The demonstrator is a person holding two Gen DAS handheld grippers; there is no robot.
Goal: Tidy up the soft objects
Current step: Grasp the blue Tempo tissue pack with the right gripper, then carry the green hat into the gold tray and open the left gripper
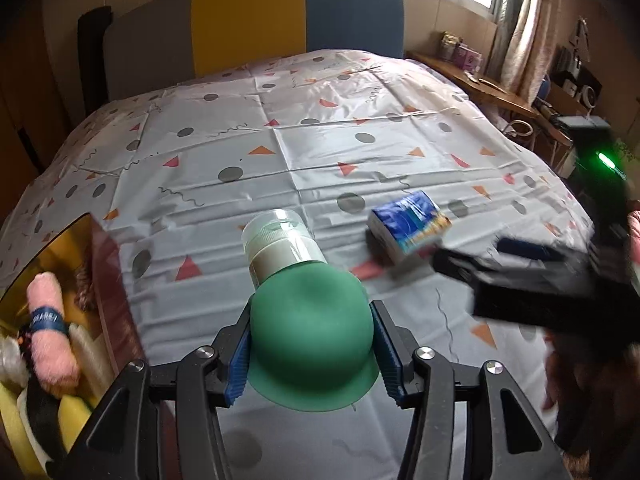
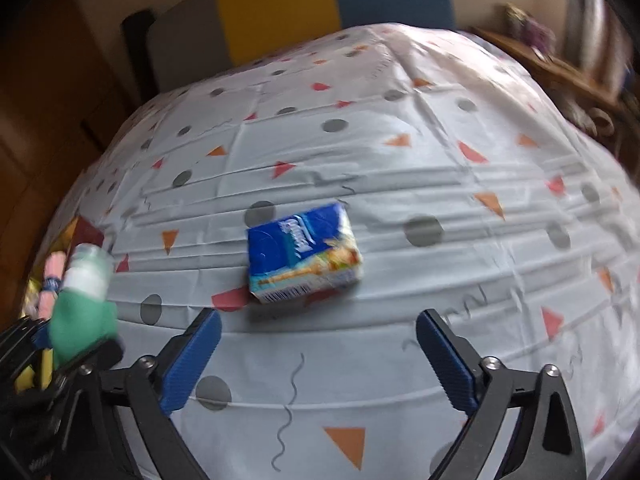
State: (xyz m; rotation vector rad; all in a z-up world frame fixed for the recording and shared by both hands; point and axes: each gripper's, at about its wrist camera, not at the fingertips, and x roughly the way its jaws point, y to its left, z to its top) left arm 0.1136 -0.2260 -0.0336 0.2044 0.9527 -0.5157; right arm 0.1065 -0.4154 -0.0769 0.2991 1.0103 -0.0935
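Your right tool [image 2: 318, 354] wide, empty; blue plastic-wrapped tissue pack [image 2: 304, 254] straight ahead, long axis across jaws. Left tool [image 1: 312, 350] holds green soft bottle [image 1: 310, 316].

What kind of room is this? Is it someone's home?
Most likely a bedroom at home: a bed under a patterned sheet, with a padded yellow-and-blue headboard, a curtained window, and a cluttered wooden desk beside it.

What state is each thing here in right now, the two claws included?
Left gripper: shut on the green bottle.
Green bottle: held, capped, off the bed.
Right gripper: open, empty.
Tissue pack: lying loose on the bedspread.
Box: open, soft items inside.
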